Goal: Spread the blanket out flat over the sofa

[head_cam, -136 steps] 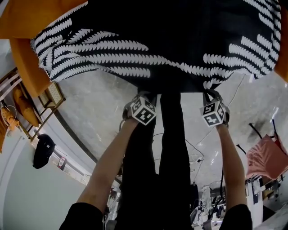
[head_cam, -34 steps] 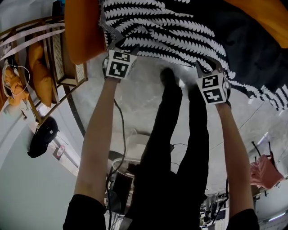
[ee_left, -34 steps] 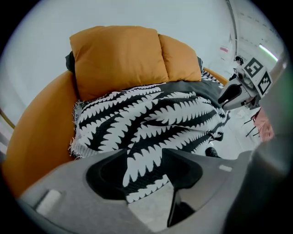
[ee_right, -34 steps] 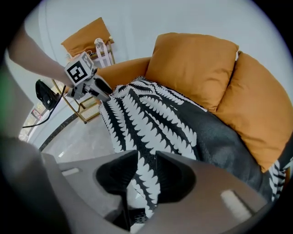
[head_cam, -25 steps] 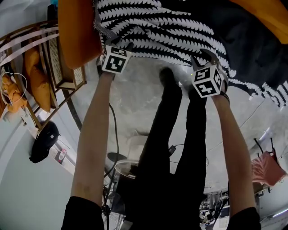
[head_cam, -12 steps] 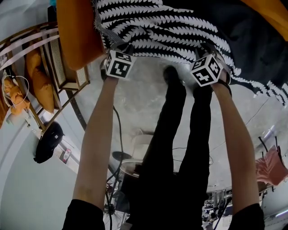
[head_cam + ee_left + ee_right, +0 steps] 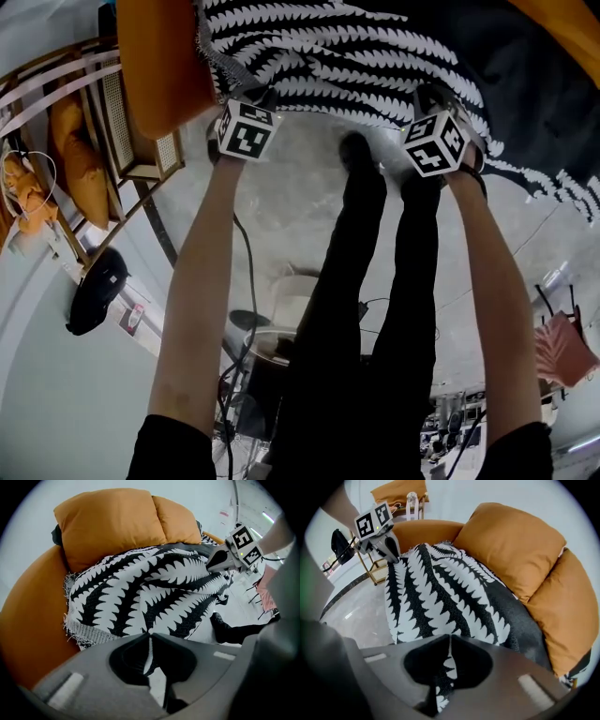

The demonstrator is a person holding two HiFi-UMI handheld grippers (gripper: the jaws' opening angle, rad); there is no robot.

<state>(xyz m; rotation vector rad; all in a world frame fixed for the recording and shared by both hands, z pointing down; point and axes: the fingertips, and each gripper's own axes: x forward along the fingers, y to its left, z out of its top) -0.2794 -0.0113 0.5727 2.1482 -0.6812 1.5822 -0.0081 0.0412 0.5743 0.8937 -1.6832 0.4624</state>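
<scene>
A black blanket with white leaf stripes (image 7: 356,56) lies rumpled over the orange sofa (image 7: 164,66), its front hem hanging toward the floor. At the hem's left corner is my left gripper (image 7: 251,101). Its jaws have just been closing and now pinch a strip of blanket (image 7: 154,588). My right gripper (image 7: 427,101) is further right along the same hem. Its jaws have also just been closing, and a fold of blanket (image 7: 440,592) is caught between them. Each gripper shows in the other's view: the right gripper (image 7: 220,560) and the left gripper (image 7: 389,549), both at the blanket's edge.
Two orange back cushions (image 7: 112,522) lean behind the blanket. A wooden rack with orange cushions (image 7: 103,122) stands left of the sofa, and a black bag (image 7: 94,291) lies on the floor. The person's legs (image 7: 366,281) stand between my arms. Pink cloth (image 7: 562,347) hangs at the right.
Since the earliest frame the view has shifted to the sofa's left end. In the last second the right gripper has rolled and dipped onto the hem, while the left has barely moved.
</scene>
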